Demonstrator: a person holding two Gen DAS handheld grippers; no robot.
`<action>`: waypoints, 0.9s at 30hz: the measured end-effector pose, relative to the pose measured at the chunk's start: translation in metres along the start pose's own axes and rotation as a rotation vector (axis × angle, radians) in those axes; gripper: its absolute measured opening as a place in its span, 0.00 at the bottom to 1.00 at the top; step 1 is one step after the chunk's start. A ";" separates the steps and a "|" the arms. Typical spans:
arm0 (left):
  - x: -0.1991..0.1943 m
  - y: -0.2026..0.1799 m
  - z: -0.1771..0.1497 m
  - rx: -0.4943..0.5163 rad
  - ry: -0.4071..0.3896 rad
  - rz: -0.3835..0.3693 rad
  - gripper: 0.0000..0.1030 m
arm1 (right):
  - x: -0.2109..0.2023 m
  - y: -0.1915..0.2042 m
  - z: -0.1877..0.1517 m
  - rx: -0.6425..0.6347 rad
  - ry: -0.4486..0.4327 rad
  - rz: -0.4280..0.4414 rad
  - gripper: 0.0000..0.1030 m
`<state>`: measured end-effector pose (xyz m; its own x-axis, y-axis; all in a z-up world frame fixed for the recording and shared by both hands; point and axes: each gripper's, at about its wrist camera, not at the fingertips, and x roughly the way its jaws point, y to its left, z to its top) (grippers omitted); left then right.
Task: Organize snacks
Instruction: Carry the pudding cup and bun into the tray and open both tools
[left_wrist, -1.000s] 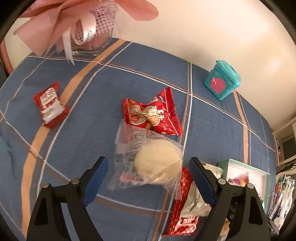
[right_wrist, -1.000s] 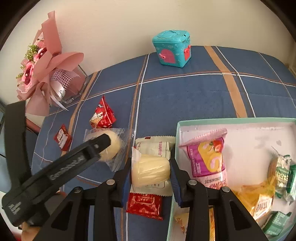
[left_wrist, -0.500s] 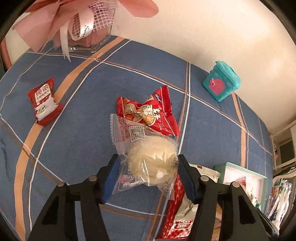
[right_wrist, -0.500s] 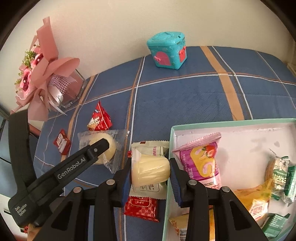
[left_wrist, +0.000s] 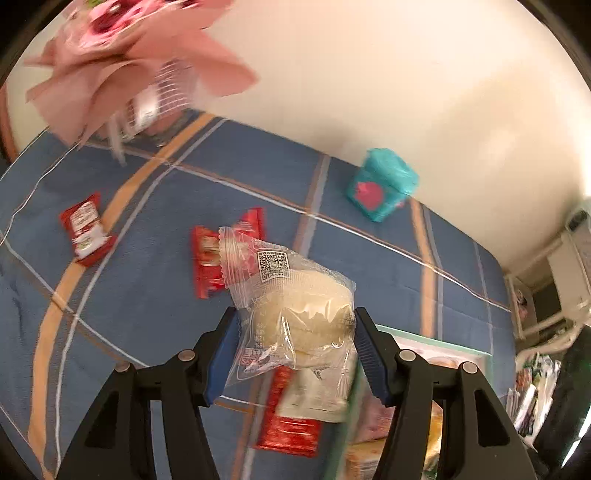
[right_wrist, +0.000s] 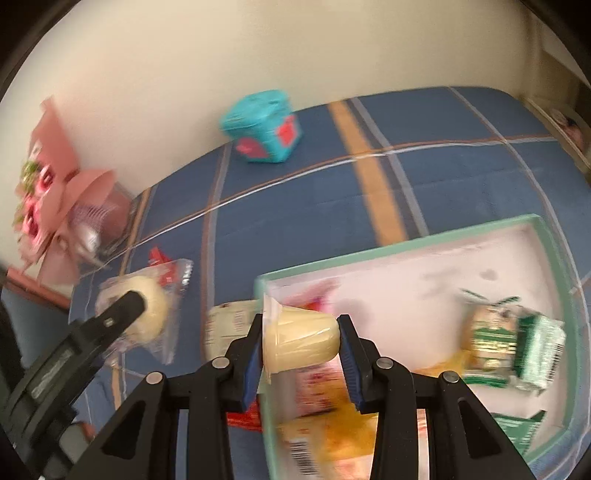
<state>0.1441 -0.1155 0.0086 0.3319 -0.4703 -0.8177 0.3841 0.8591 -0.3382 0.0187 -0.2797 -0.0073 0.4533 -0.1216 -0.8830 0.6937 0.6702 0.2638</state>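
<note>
Pinching from both sides, my left gripper (left_wrist: 295, 343) holds a clear bag with a pale round bun (left_wrist: 295, 314) between its blue pads, the bag's printed flap with a square code sticking up past my fingertips. Beyond those fingers a red snack packet (left_wrist: 210, 258) lies on the blue plaid tablecloth (left_wrist: 166, 206), partly hidden behind the bag, and a second red packet (left_wrist: 86, 229) lies further off to the left. Under the bun, near my right fingertip, a red and white wrapper (left_wrist: 291, 424) lies beside the edge of the mint-green box (left_wrist: 436, 341). Far ahead to the right stands a teal house-shaped box (left_wrist: 380, 188) near the wall, and a pink bouquet (left_wrist: 129, 62) fills the far left.

My right gripper (right_wrist: 301, 347) is clamped on a pale yellow jelly cup (right_wrist: 301, 341), lying sideways between the pads with its sealed rim against my left pad. It hangs over the near left corner of the mint-green box, whose white floor holds a green-wrapped snack (right_wrist: 513, 343) off to the right and blurred yellow and pink packets below my fingers. My other gripper with its bagged bun shows to the left.
</note>
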 end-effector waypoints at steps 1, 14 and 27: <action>0.000 -0.009 -0.003 0.014 0.003 -0.011 0.61 | -0.002 -0.011 0.002 0.020 -0.002 -0.012 0.39; 0.023 -0.140 -0.053 0.276 0.064 -0.122 0.61 | -0.027 -0.128 0.014 0.225 -0.033 -0.137 0.39; 0.060 -0.169 -0.074 0.325 0.103 -0.120 0.62 | -0.016 -0.161 0.013 0.250 -0.025 -0.158 0.39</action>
<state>0.0352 -0.2745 -0.0181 0.1861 -0.5267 -0.8294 0.6743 0.6824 -0.2820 -0.0930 -0.3947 -0.0308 0.3402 -0.2300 -0.9118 0.8717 0.4410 0.2139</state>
